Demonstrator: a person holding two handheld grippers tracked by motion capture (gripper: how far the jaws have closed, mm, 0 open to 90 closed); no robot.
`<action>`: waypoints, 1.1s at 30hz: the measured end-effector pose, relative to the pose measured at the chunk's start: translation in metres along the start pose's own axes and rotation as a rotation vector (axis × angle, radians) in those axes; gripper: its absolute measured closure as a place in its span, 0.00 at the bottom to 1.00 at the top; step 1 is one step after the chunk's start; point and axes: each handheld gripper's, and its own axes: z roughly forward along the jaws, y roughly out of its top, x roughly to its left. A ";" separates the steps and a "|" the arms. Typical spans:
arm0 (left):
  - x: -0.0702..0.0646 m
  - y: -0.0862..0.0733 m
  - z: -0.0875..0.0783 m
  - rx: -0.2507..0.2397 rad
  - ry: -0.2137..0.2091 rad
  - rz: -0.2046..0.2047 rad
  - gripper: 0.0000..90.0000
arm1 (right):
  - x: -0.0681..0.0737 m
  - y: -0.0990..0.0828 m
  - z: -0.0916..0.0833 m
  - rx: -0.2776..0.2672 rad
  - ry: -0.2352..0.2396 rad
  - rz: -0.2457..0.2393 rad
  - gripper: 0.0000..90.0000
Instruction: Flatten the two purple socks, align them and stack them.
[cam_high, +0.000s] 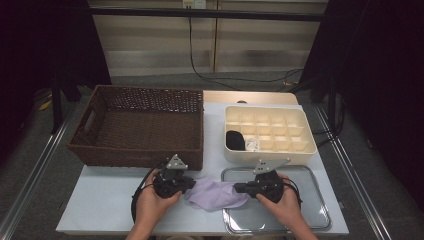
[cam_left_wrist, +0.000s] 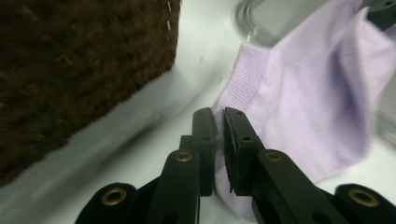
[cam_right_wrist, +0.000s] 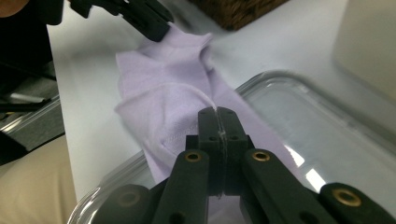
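High view: both claws (cam_high: 189, 186) (cam_high: 240, 188) pinch an unlabelled lilac sock (cam_high: 216, 194).

1 sock (cam_high: 216, 194), 1 basket (cam_high: 140, 125), 1 tray (cam_high: 320, 210).

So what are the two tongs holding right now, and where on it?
Both grip the purple sock. The left tongs pinch its ribbed edge; the right tongs are shut on the edge at the opposite end, over the clear tray.

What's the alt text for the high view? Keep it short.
Two hand-held grippers, left gripper and right gripper, each pinch an end of a lilac cloth at the table's near edge, partly over a clear tray. Behind stand a wicker basket and a cream divided box.
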 end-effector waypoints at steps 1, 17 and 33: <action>0.000 0.002 -0.005 -0.008 0.002 -0.001 0.93 | 0.000 0.002 -0.003 -0.011 -0.007 -0.005 1.00; -0.009 -0.003 -0.004 0.023 -0.037 -0.018 0.92 | -0.014 -0.008 -0.019 -0.023 -0.079 -0.024 0.96; -0.004 -0.004 -0.006 0.029 -0.016 -0.033 0.92 | -0.008 0.007 0.017 0.006 -0.004 0.011 1.00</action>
